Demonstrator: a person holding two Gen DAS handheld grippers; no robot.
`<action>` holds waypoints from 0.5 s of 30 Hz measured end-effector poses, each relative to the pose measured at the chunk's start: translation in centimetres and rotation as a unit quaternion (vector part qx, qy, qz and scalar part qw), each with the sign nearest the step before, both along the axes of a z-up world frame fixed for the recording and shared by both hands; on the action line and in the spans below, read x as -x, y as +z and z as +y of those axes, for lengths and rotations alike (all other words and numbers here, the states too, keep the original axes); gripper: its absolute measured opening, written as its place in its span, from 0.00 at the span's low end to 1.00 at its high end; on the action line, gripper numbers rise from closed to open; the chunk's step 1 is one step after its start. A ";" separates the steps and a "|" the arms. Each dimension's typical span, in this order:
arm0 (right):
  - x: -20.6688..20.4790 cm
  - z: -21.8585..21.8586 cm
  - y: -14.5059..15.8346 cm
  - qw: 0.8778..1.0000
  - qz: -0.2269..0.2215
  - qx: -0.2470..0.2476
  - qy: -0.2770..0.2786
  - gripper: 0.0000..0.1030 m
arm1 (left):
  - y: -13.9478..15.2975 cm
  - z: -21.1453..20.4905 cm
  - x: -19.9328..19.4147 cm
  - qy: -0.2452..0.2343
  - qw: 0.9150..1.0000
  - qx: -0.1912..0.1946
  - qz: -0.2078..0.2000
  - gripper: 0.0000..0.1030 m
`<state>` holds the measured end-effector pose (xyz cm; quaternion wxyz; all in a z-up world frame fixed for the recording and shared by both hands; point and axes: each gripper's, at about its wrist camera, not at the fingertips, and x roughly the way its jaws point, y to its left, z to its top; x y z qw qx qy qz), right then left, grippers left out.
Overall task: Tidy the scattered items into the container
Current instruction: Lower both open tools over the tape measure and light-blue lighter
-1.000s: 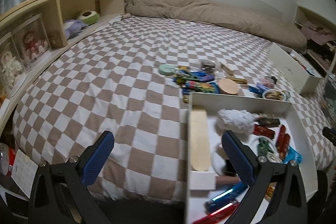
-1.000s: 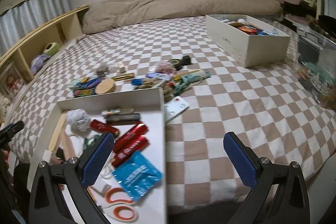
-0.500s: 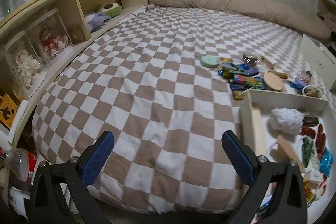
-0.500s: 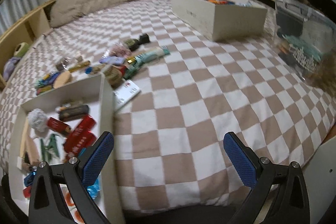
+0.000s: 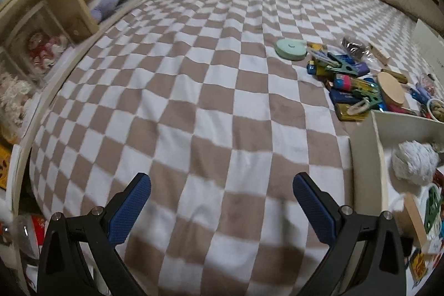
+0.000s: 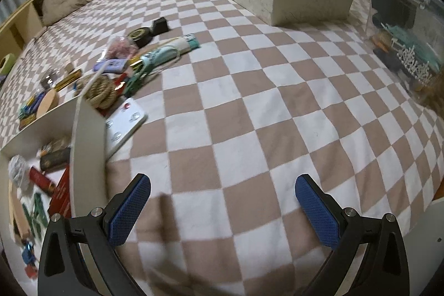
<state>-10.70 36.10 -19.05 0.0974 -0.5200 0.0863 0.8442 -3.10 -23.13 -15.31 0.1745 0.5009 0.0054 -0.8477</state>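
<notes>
Container (image 6: 88, 135) on bed, part-filled — both tools (image 5: 222, 201) (image 6: 223, 201) spread, empty; labels unreadable.

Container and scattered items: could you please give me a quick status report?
Left gripper and right gripper: jaws open, empty, over bare bedspread. Container partly filled; scattered items heaped beyond its far wall. Nothing in the way.
</notes>
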 end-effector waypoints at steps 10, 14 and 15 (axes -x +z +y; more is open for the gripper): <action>2.8 1.4 -1.5 0.999 -0.019 -0.011 -0.026 1.00 | -2.2 0.1 6.2 -0.023 0.999 0.032 -0.008 1.00; 4.3 1.2 -2.1 0.999 -0.024 -0.037 -0.017 1.00 | -3.1 -0.5 7.4 -0.024 1.000 0.009 0.008 1.00; 4.6 1.2 -2.1 0.999 -0.022 -0.037 -0.016 1.00 | -3.2 -0.8 7.6 -0.021 1.000 -0.002 0.013 1.00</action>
